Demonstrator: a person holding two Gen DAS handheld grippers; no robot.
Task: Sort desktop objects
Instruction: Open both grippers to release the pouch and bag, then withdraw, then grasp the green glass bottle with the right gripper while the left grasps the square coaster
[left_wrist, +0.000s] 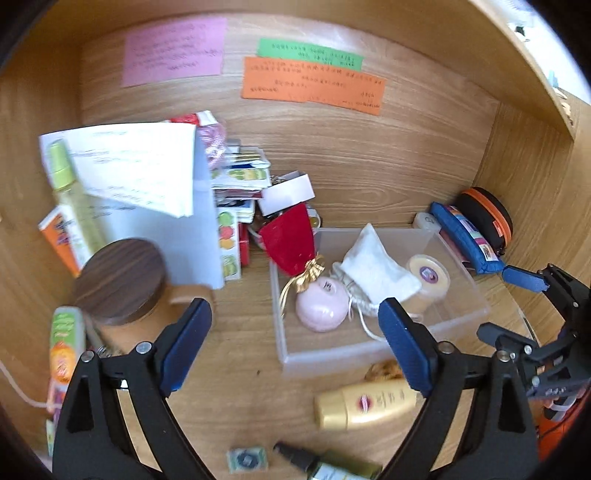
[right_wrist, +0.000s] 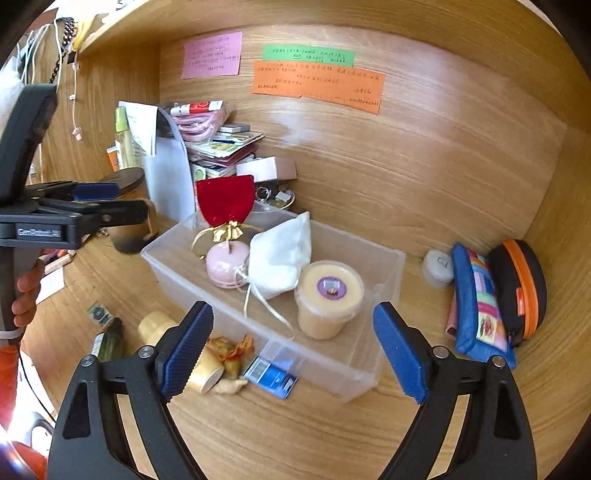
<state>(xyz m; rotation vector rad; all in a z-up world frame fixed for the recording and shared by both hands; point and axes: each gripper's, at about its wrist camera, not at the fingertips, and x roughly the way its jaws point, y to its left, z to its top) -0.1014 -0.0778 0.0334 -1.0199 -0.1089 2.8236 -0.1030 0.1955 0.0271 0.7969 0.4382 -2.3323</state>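
Note:
A clear plastic bin (left_wrist: 325, 354) (right_wrist: 384, 273) stands on the wooden desk. It holds a red velvet pouch (left_wrist: 291, 240) (right_wrist: 226, 199), a pink round case (left_wrist: 320, 306) (right_wrist: 225, 264), a white drawstring bag (left_wrist: 373, 269) (right_wrist: 280, 254) and a cream tub (left_wrist: 428, 275) (right_wrist: 328, 295). My left gripper (left_wrist: 295, 347) is open and empty, in front of the bin's near left corner. My right gripper (right_wrist: 293, 352) is open and empty, in front of the bin. A gold tube (left_wrist: 365, 404) (right_wrist: 157, 326) lies in front of the bin.
Papers (left_wrist: 140, 166), a green bottle (left_wrist: 70, 195), a wood-lidded jar (left_wrist: 122, 280) and stacked packets (right_wrist: 221, 147) crowd the left. A blue pencil case (right_wrist: 476, 302) and black-orange pouch (right_wrist: 521, 288) lean at the right wall. A blue packet (right_wrist: 271, 376) and small trinkets (right_wrist: 229, 354) lie by the bin.

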